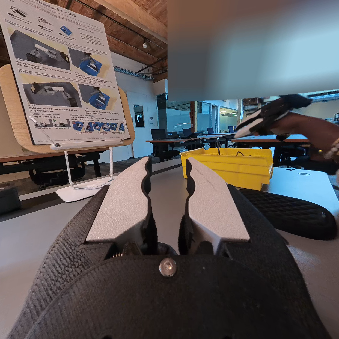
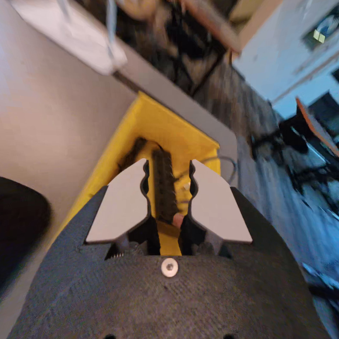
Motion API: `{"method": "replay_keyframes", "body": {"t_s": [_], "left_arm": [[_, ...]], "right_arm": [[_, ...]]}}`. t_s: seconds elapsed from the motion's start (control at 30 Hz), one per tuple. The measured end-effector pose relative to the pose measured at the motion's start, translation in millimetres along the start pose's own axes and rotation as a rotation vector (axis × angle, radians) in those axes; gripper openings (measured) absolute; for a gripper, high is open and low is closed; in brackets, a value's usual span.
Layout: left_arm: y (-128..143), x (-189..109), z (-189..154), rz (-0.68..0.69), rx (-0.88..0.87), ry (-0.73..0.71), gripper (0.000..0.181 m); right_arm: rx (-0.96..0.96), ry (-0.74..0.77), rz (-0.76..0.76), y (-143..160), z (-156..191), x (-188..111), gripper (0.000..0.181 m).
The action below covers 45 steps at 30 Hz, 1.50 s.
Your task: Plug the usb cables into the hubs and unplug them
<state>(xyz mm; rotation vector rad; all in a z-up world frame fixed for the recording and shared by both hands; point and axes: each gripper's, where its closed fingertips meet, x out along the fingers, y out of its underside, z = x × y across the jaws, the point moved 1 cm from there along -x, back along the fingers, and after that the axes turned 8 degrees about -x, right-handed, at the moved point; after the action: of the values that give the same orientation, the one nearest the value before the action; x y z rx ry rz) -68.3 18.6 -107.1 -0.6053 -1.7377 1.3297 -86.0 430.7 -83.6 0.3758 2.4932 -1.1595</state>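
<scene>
Black braided USB cable [image 2: 165, 185] lying in the yellow plastic bin [image 2: 165, 124]
The right gripper [image 2: 168, 163] hovers over the bin, claw spread and empty, the cable showing between its grey fingers (blurred view). The left gripper [image 1: 168, 161], also spread and empty, sits low over the grey table [image 1: 36, 247], near and left of the bin; a printed sheet on a white stand [image 1: 60, 73] stands far left

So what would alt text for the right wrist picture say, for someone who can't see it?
Blurred view looking down past the right gripper, its two grey fingers open and empty, into a yellow bin on a pale table. A dark braided cable lies in the bin, seen through the gap between them.
</scene>
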Motion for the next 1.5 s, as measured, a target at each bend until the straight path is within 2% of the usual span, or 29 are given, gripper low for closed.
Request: {"method": "replay_keyframes", "body": {"t_s": [0.07, 0.2, 0.23, 0.3, 0.43, 0.53, 0.6, 0.67, 0.73, 0.8, 0.9, 1.03, 1.2, 1.37, 1.4, 1.5], "left_arm": [[0.0, -0.1, 0.3, -0.001, -0.002, -0.002, 0.035], [0.7, 0.0, 0.2, 0.0, 0.0, -0.003, 0.035], [0.9, 0.1, 0.0, 0.001, 0.002, -0.003, 0.035], [0.7, 0.6, -0.8, 0.005, 0.003, -0.002, 0.035], [-14.2, 1.3, -9.2, 0.007, -0.046, 0.041, 0.036], [-46.8, -8.1, -6.5, 0.022, -0.017, 0.043, 0.036], [-71.7, -24.9, 9.8, 0.056, 0.046, -0.003, 0.036], [-85.0, -50.6, 34.4, 0.183, 0.164, -0.046, 0.038], [-88.9, -81.7, 70.1, 0.368, 0.342, -0.114, 0.039], [-87.3, -110.4, 117.0, 0.566, 0.471, -0.195, 0.038], [-70.2, -143.4, 171.1, 0.851, 0.392, -0.173, 0.025], [-60.4, -154.4, 222.8, 1.004, 0.494, -0.158, 0.025], [-29.1, -167.0, 245.7, 1.272, 0.573, -0.015, 0.03], [-17.0, -171.0, 261.8, 1.367, 0.482, 0.027, 0.019], [-16.4, -172.4, 263.2, 1.386, 0.471, 0.031, 0.008], [-23.1, -168.6, 265.5, 1.372, 0.479, 0.011, 0.006]], "right_arm": [[0.066, -0.039, -0.271, -45.7, 24.5, -29.0, 0.042], [0.069, -0.14, -0.898, -127.0, 91.1, -95.3, 0.044], [0.088, -0.164, -1.0, -138.2, 107.3, -104.0, 0.044], [0.128, -0.264, -1.098, -151.2, 142.9, -103.7, 0.048], [0.066, -0.448, -1.057, -149.8, 213.9, -65.0, 0.053], [0.039, -0.456, -1.004, -136.8, 238.8, -34.9, 0.052], [0.078, -0.517, -0.991, -132.7, 246.3, -31.8, 0.052], [0.074, -0.517, -1.01, -131.5, 246.0, -34.8, 0.051], [0.094, -0.524, -1.021, -129.6, 244.8, -35.6, 0.049], [0.109, -0.529, -1.03, -129.0, 243.2, -36.6, 0.048], [0.094, -0.537, -1.026, -129.4, 245.0, -36.3, 0.048], [0.074, -0.532, -1.019, -128.6, 247.2, -35.7, 0.047], [0.127, -0.515, -1.028, -127.8, 239.6, -34.7, 0.043], [0.095, -0.509, -1.015, -128.1, 244.0, -33.0, 0.042], [0.086, -0.508, -1.011, -128.2, 245.1, -32.6, 0.042], [0.076, -0.507, -1.007, -128.0, 246.6, -32.0, 0.042]]}}
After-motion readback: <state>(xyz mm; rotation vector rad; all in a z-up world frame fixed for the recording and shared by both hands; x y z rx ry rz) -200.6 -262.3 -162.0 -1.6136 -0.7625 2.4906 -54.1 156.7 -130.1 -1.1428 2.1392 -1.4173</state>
